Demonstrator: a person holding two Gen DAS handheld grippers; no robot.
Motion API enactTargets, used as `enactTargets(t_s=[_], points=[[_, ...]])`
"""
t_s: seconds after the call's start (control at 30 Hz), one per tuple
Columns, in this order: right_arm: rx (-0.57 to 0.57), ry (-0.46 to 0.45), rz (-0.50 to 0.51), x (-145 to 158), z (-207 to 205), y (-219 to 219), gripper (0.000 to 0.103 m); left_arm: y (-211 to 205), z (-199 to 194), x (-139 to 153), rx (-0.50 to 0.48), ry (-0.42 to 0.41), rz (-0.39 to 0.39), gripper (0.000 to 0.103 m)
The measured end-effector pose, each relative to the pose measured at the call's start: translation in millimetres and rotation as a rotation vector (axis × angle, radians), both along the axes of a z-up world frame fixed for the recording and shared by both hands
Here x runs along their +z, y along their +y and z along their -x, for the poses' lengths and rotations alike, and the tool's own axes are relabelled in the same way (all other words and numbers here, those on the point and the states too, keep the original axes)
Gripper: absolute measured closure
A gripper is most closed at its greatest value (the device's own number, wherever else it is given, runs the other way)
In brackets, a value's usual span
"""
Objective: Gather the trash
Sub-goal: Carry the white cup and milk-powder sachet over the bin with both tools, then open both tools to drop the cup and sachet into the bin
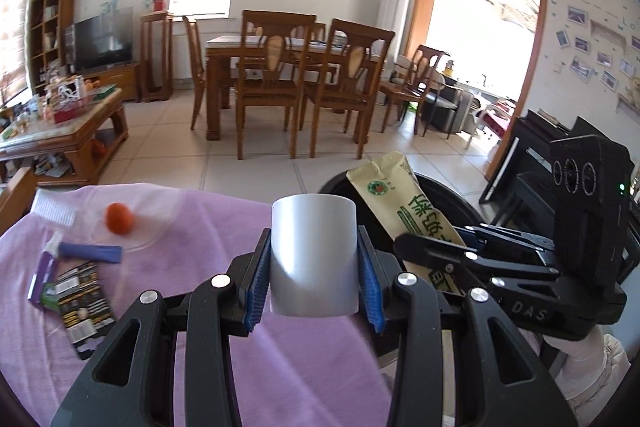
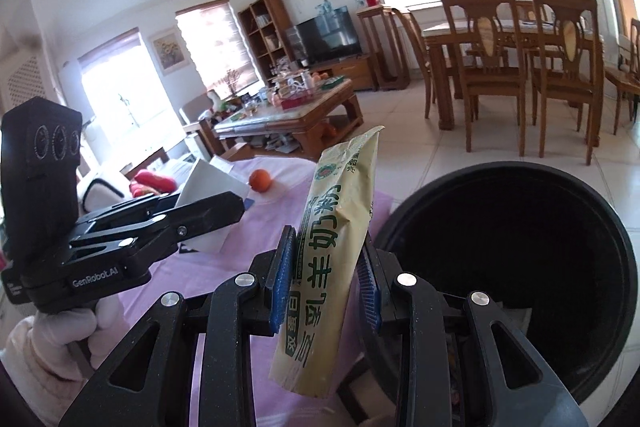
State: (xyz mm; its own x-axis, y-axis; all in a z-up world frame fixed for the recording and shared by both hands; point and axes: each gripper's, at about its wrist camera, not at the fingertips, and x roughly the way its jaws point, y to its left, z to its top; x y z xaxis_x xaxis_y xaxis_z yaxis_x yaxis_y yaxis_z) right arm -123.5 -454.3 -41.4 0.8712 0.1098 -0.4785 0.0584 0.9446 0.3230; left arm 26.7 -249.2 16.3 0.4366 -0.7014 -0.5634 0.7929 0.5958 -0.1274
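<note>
Left tongs clamped on white cup, right tongs clamped on sachet

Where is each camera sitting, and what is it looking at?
Left wrist: sits on the left gripper, looking along its fingers at the white cup they squeeze, over the purple cloth toward the dining table; the right gripper and a gloved hand show.
Right wrist: sits on the right gripper, looking along its fingers at the yellow packet beside the black bin; the left gripper and a gloved hand show.
Shared: cup, packet, bin, orange fruit, cloth.
</note>
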Motion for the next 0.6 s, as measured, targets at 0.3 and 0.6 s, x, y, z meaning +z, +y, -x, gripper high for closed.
enactTargets(t_s=[0.3,0.6], points=[[-0.144,0.009,-0.018,-29,50,-69,0.073,-57,26,-16,-0.099,0.031,-0.028,0.063],[-0.264,0.022,-0.016,-59,65,-109,0.073,-101,39,-34,-0.143,0.059,-0.070,0.063]])
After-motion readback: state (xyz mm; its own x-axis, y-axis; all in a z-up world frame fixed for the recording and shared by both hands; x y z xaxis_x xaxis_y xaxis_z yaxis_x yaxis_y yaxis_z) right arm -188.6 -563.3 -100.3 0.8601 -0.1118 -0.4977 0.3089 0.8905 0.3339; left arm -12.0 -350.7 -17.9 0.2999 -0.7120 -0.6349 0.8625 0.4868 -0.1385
